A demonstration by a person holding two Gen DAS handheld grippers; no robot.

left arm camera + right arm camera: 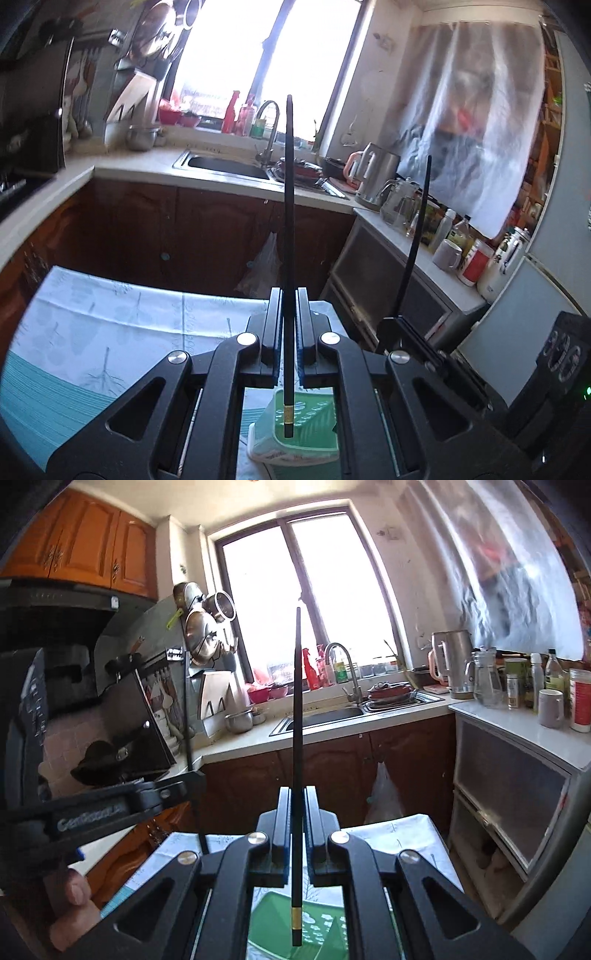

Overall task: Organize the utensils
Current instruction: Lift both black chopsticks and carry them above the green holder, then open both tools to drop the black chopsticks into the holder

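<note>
Starting at the far left of the right wrist view, a person's hand (70, 897) grips the handle of the left gripper (192, 775), whose black body crosses in front of the dark stove hood. In its own view the left gripper (287, 325) has its jaws pressed together on a slim black chopstick with a gold band near its thick end (288, 236), which stands upright with the thin tip pointing up toward the window and the banded end hanging just above a pale green perforated plastic basket (314, 424). That basket sits on a table covered by a white and teal patterned cloth (110, 317). Further right in the same view, the right gripper (397, 319) shows beside the left one, pinching a second black chopstick (415, 236) that leans slightly and also points upward. From the right wrist camera, the right gripper (295, 812) clamps this second black chopstick (296, 738) between its closed jaws, the gold-banded end hanging above a green plastic basket (269, 919) below. Behind both chopsticks lie a steel sink (325, 714) with a curved tap, and, on the right, a white counter (517, 723) carrying a glass jug, bottles and a white mug (550, 708).
</note>
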